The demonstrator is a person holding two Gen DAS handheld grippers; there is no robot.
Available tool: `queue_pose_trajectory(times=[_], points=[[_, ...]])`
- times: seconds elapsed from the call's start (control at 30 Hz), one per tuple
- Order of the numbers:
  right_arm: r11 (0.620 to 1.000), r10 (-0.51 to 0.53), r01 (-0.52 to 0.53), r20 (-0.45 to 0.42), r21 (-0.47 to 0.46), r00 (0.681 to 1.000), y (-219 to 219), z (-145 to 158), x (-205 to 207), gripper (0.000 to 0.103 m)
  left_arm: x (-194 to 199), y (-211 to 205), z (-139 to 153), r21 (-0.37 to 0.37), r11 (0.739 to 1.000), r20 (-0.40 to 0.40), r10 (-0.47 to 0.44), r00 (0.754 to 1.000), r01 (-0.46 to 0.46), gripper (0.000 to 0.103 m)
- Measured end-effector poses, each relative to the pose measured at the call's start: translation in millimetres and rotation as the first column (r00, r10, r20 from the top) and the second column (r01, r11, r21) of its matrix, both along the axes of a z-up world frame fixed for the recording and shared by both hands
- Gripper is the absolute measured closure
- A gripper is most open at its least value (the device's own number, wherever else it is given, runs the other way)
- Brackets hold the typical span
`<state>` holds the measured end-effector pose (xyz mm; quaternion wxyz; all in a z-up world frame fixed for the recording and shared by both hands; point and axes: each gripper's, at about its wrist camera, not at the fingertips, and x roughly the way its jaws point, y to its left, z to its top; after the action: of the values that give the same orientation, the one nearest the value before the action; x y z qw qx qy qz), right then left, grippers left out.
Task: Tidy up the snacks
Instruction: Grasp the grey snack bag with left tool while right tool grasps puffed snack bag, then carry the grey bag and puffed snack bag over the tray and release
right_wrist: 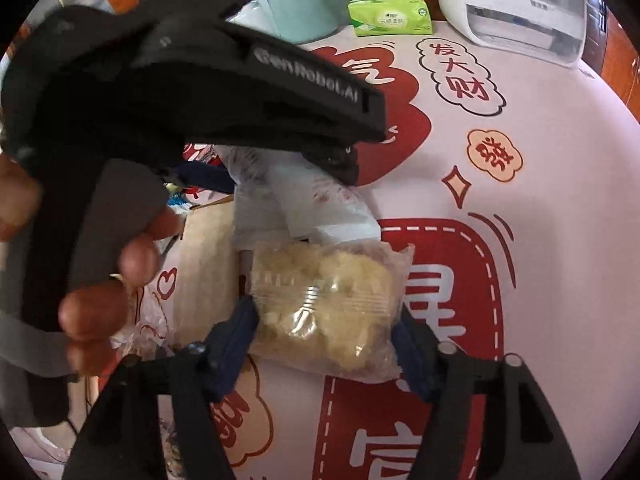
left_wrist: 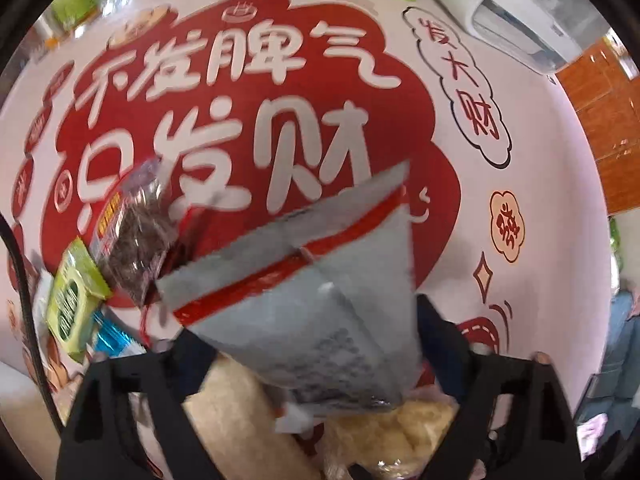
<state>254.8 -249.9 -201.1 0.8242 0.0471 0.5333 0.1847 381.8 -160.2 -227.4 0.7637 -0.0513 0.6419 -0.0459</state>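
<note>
A grey packet with a red stripe [left_wrist: 320, 280] stands tilted between the fingers of my left gripper [left_wrist: 308, 324], whose pads press on its two sides. In the right wrist view the same packet looks white [right_wrist: 304, 204], under the left gripper's black housing [right_wrist: 200, 80], which a hand [right_wrist: 120, 280] holds. A clear bag of pale yellow snacks [right_wrist: 328, 304] lies on the tablecloth, and my right gripper [right_wrist: 324, 316] is shut on it, blue pads against both edges. That bag [left_wrist: 400, 432] also shows below the grey packet.
A dark snack packet [left_wrist: 136, 240], a green packet [left_wrist: 72, 300] and a blue one [left_wrist: 112, 340] lie to the left. A beige packet [right_wrist: 208, 272] lies beside the yellow bag. At the back stand a green tissue pack [right_wrist: 390, 16], a white appliance [right_wrist: 520, 4] and a teal container [right_wrist: 300, 12].
</note>
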Motion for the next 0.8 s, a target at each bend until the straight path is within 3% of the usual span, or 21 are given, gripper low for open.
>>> queue_pose_trajectory(times=[0.13, 0.17, 0.4, 0.8], points=[[1.000, -0.014, 0.014, -0.005, 0.008, 1.000, -3.1, 1.5, -3.1, 0.041, -1.0, -9.5, 3.5, 0.005, 1.000, 0.025, -0.029, 0.999, 0.029, 0.046], [1.000, -0.016, 0.016, -0.006, 0.005, 1.000, -2.6, 2.3, -4.7, 0.042, -1.8, -9.9, 4.6, -0.008, 1.000, 0.026, -0.029, 0.999, 0.029, 0.055], [0.999, -0.023, 0.023, 0.001, -0.024, 1.000, -2.2, 9.7, -11.8, 0.043, -20.6, -0.7, 40.6, -0.061, 0.998, 0.081, -0.028, 0.996, 0.033, 0.055], [0.998, -0.003, 0.007, 0.065, -0.057, 0.998, 10.3, 53.4, -54.9, 0.043, -100.1, 46.7, 138.7, -0.026, 0.997, 0.214, -0.061, 0.975, 0.068, 0.055]])
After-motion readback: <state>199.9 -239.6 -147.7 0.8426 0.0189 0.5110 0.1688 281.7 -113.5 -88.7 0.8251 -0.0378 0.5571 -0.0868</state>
